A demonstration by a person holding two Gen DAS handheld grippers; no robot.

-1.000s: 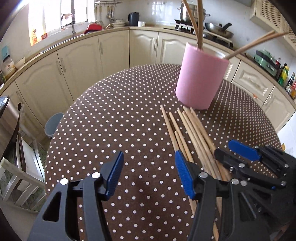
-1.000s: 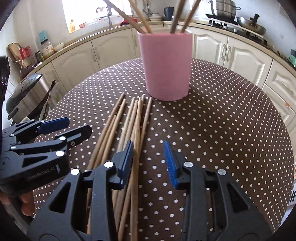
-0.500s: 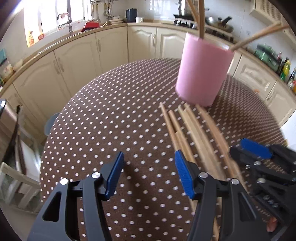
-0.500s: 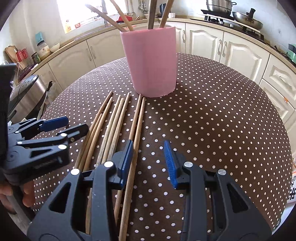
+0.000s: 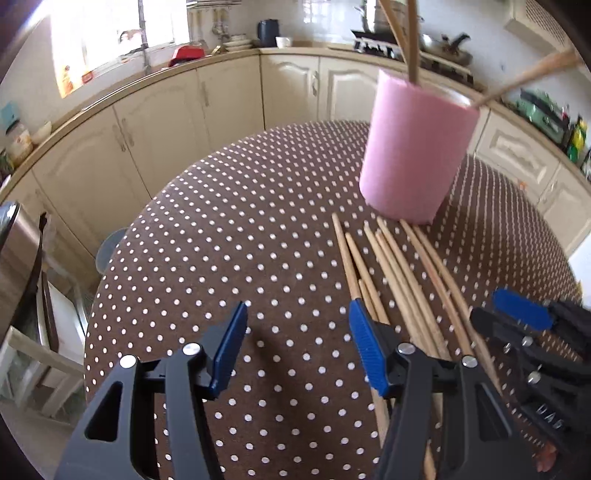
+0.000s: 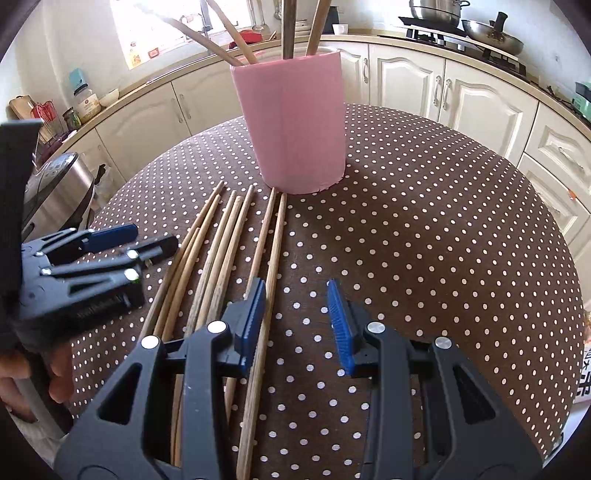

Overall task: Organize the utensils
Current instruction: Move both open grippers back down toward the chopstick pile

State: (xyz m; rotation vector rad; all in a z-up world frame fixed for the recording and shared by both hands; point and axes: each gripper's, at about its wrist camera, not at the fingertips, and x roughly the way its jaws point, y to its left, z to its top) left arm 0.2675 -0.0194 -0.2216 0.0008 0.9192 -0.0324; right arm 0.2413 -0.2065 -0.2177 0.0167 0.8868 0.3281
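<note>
Two black handheld grippers with blue pads hover low over a round table draped in a brown cloth with white polka dots. Nearest the lens in its own view, the right gripper has its fingers spread wide and holds nothing; its left pad sits just over the rightmost of the loose wooden chopsticks, while its right pad is above bare cloth. The left gripper is likewise spread wide and empty, its right pad over the left edge of the same bundle and its left pad over the cloth. Each gripper shows at the edge of the other's view, with the chopsticks lying between them.

The chopsticks lie flat on the table, roughly parallel, running from under the grippers away toward the far side, where their tips stop just short of a pink cylindrical holder. The holder stands upright on the cloth, and several chopsticks already stand in it, leaning against its rim at different angles.

Beyond the table, cream kitchen cabinets curve around the room under a countertop, with a pot and a pan on the stove at far right.
</note>
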